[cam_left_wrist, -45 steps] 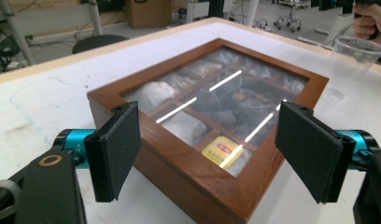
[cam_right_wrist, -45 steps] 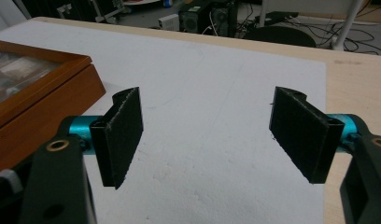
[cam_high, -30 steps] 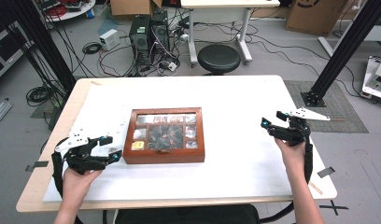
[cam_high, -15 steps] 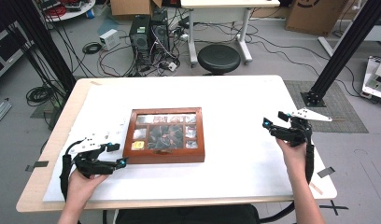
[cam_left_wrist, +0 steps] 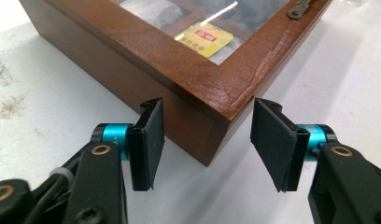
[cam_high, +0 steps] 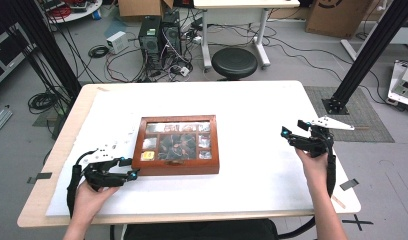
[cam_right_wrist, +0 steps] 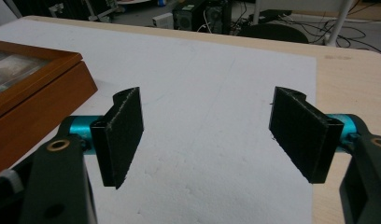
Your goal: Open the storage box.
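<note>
A brown wooden box with a glass lid lies shut in the middle of the table, with small packets in its compartments. One is a yellow tea bag, seen under the glass. My left gripper is at the box's near left corner. In the left gripper view that corner of the box sits between the two pads of the left gripper, with a gap on each side. Its jaws have just been closing. My right gripper hovers open over the table's right side, well away from the box, and the right gripper has nothing between its pads.
A white foam sheet covers most of the tabletop. A metal latch sits on the box's front edge. Beyond the table are a black stool, computer towers, loose cables and black frame posts.
My left gripper has shifted toward me and to the box's near left corner, and its jaws stand narrower. The right gripper and the box have not moved.
</note>
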The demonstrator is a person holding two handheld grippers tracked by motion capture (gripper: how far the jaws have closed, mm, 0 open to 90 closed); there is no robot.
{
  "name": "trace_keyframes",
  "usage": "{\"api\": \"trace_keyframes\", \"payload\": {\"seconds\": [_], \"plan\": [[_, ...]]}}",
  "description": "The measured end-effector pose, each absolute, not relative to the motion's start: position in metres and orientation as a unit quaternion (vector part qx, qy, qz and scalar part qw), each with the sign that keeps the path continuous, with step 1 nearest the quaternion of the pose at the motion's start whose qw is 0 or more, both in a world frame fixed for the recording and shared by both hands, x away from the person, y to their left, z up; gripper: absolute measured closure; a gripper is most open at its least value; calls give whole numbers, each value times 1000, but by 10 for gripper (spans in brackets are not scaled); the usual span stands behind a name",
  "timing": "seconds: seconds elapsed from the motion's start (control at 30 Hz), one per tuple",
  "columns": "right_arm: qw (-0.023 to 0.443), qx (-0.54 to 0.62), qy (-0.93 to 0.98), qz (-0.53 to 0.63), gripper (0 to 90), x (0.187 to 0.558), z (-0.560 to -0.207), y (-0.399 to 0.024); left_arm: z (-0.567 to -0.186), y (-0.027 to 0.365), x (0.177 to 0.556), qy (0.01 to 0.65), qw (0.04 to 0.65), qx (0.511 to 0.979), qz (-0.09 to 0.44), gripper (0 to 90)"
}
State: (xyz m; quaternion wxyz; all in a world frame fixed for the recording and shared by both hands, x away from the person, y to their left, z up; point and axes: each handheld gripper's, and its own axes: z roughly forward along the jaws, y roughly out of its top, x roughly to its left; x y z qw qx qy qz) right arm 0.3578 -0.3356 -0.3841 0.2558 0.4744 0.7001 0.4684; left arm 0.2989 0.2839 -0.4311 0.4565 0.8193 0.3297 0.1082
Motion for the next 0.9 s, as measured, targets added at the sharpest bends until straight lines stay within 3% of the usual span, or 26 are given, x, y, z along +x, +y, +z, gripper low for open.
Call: {"api": "trace_keyframes", "payload": {"seconds": [0.27,0.9], "plan": [[258,476,698,468,269,358,-384,-336,-426,284,296,324,462,818,117,501],[258,474,699,468,269,358,-384,-334,-421,284,295,321,477,809,122,505]]}}
